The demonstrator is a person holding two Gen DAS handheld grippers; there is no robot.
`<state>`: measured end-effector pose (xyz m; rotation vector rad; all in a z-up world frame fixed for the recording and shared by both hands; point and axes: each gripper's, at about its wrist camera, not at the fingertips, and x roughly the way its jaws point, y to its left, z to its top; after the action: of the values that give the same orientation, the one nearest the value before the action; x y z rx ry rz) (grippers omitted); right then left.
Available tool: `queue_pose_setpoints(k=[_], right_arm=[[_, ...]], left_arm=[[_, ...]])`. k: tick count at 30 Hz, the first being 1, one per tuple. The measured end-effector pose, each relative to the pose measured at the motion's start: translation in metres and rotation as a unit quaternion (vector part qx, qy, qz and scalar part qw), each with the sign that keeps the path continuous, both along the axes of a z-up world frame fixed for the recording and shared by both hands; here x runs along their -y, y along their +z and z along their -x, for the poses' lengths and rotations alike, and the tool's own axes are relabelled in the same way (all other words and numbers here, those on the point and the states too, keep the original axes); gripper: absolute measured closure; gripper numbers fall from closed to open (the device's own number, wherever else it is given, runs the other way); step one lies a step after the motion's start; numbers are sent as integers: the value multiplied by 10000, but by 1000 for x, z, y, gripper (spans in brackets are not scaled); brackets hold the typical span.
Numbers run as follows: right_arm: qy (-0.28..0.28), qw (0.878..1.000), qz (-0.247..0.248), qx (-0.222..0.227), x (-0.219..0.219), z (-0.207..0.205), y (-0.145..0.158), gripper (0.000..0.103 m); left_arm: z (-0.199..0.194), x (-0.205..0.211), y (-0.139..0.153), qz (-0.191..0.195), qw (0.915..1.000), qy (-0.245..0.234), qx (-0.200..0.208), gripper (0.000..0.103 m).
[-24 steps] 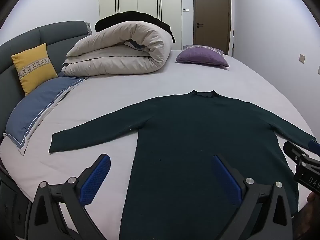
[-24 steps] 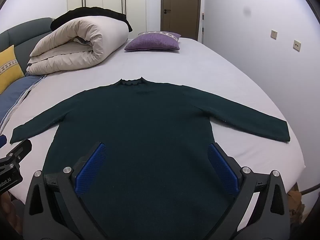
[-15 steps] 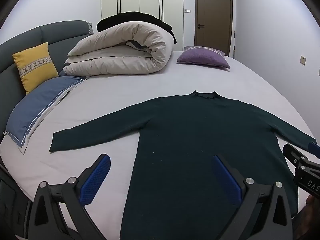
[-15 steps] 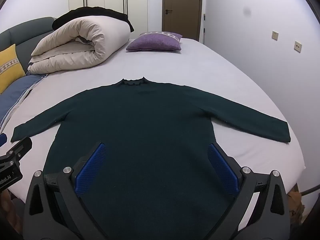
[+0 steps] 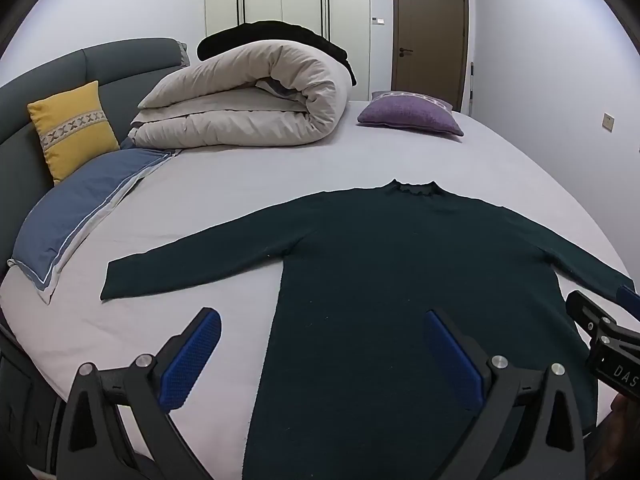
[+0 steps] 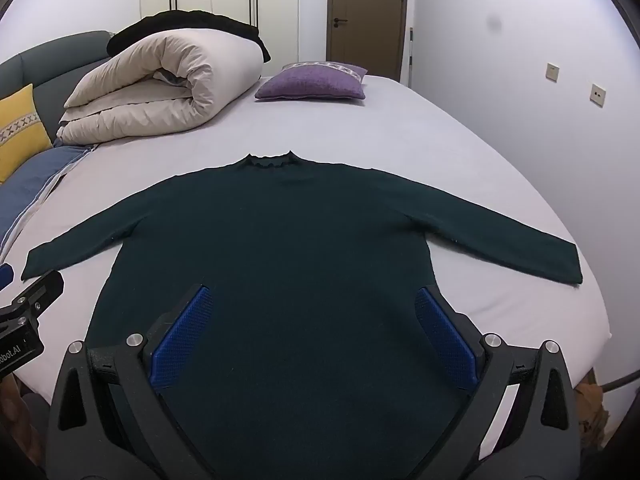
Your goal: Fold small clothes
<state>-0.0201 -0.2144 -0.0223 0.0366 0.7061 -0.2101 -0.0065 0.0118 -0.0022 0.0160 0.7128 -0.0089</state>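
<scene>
Sweater (image 5: 400, 280), dark green, lies flat on bed (image 5: 248, 184), front side spread, collar toward far end, hem toward near edge. Both sleeves out to the sides: left sleeve (image 5: 192, 260) ends near the blue pillow (image 5: 80, 208), right sleeve (image 6: 500, 236) reaches toward the right edge of the bed.

Left tool (image 5: 320, 344): released, jaws wide apart, nothing between the blue pads. Hovers over the near left part of the sweater; left pad over bare sheet, right pad over the body.

Right tool (image 6: 312, 328): released, jaws wide, nothing gripped. Hovers over the lower body of the sweater, both pads over fabric. Contact with cloth: none seen.

Each tool's black frame shows at the edge of the other's view.

Far end of bed: rolled beige duvet (image 5: 248, 100), a black item on top, purple cushion (image 5: 412, 116) to its right. Yellow cushion (image 5: 72, 128) leans on grey headboard (image 5: 100, 60), far left.
</scene>
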Motion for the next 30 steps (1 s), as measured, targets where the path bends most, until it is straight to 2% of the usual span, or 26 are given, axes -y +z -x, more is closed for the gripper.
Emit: queue_pose_setpoints(k=[30], right_arm=[[3, 10000, -34, 14, -1, 2, 0, 0]], left_arm=[[2, -5, 0, -2, 10000, 6, -10, 0]])
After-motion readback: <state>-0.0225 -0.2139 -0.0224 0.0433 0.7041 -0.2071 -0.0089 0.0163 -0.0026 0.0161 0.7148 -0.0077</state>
